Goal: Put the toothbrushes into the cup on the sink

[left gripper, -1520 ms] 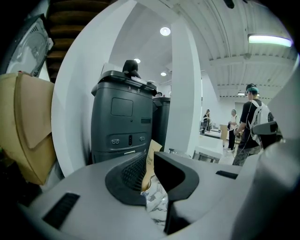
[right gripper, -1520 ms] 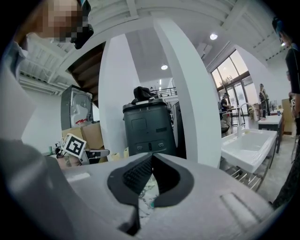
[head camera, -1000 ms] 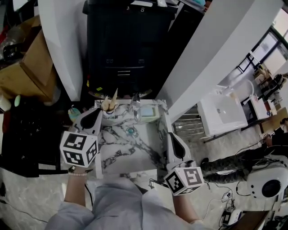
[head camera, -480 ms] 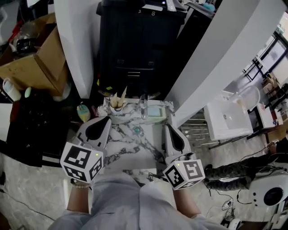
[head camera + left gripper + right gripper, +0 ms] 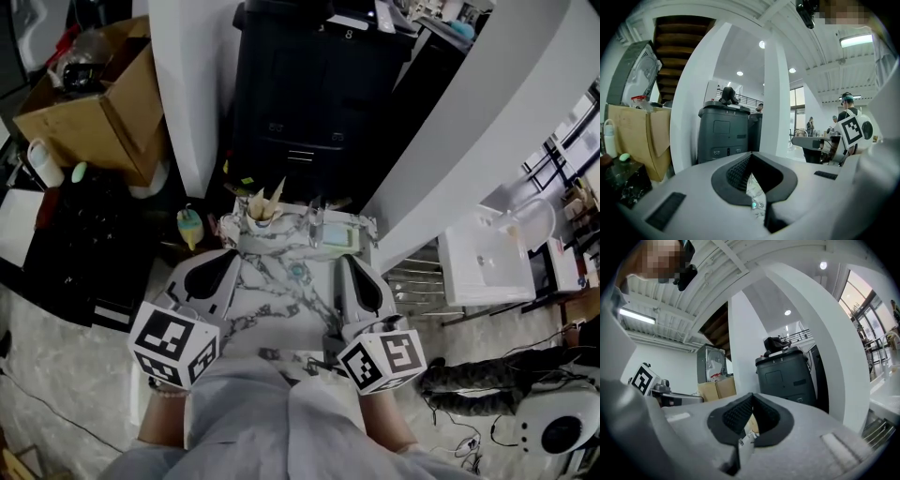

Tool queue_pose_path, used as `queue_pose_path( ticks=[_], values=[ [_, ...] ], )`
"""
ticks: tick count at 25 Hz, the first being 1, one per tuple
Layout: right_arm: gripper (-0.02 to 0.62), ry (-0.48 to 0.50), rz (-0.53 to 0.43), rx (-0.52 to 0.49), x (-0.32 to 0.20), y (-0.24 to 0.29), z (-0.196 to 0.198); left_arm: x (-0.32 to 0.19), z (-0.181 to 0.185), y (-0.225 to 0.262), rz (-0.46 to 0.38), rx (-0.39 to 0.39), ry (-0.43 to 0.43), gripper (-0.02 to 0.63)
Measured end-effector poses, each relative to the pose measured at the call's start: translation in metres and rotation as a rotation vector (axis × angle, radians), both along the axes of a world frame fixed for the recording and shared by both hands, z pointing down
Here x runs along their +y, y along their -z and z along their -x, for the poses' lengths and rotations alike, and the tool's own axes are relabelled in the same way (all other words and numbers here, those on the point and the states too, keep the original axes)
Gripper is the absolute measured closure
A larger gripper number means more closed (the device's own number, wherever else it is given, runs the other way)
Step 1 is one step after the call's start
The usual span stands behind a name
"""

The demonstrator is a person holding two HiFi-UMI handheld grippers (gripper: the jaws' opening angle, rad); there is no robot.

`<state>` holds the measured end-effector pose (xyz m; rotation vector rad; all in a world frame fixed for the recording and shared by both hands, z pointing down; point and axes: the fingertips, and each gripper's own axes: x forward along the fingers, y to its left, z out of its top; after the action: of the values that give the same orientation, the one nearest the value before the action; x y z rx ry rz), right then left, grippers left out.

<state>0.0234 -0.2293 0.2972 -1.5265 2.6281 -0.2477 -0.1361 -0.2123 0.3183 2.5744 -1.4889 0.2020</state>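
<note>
Several pale toothbrushes (image 5: 271,194) stand together, handles fanned out and leaning slightly apart, in the small pale round cup (image 5: 260,216). I cannot make out their exact number from my head view. The cup sits on the far left corner of the white sink (image 5: 265,286) with dark marble veining. Just to its right, at the middle of the back rim, rises the short clear-looking faucet (image 5: 316,218), and further right on the same rim lies a pale green rectangular tray (image 5: 340,239). A small teal drain (image 5: 297,271) marks the middle of the basin.

My left gripper (image 5: 232,256), grey with black ribbed pads, hovers over the left side of the sink, well short of the cup. Its jaws are clenched tip to tip with nothing in them. In the left gripper view (image 5: 750,155) only marble and the teal drain (image 5: 753,205) show through the gap below the pads. My right gripper (image 5: 349,261) hangs over the right side of the basin, roughly level with the other. Its jaws are likewise pressed together and empty (image 5: 751,396).

Nearer me are the two marker cubes, left (image 5: 174,344) and right (image 5: 382,361), above my light shirt. Beyond the sink stands a tall black plastic cabinet (image 5: 309,103) between two white pillars (image 5: 192,84), with a brown cardboard box (image 5: 103,103) off to the left.
</note>
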Motion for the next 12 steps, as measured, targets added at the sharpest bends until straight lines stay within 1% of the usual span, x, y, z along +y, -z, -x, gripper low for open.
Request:
queue_pose_path(
  ticks=[5, 9, 12],
  values=[
    [0.597, 0.023, 0.001, -0.005, 0.009, 0.002, -0.011, 0.011, -0.013, 0.007, -0.014, 0.006, 0.013, 0.600],
    [0.597, 0.036, 0.011, -0.005, 0.019, -0.001, -0.031, 0.020, -0.033, 0.008, -0.017, 0.024, 0.023, 0.600],
    [0.597, 0.054, 0.021, -0.001, 0.026, -0.005, -0.048, 0.027, -0.050, 0.008, -0.020, 0.033, 0.046, 0.600]
  ],
)
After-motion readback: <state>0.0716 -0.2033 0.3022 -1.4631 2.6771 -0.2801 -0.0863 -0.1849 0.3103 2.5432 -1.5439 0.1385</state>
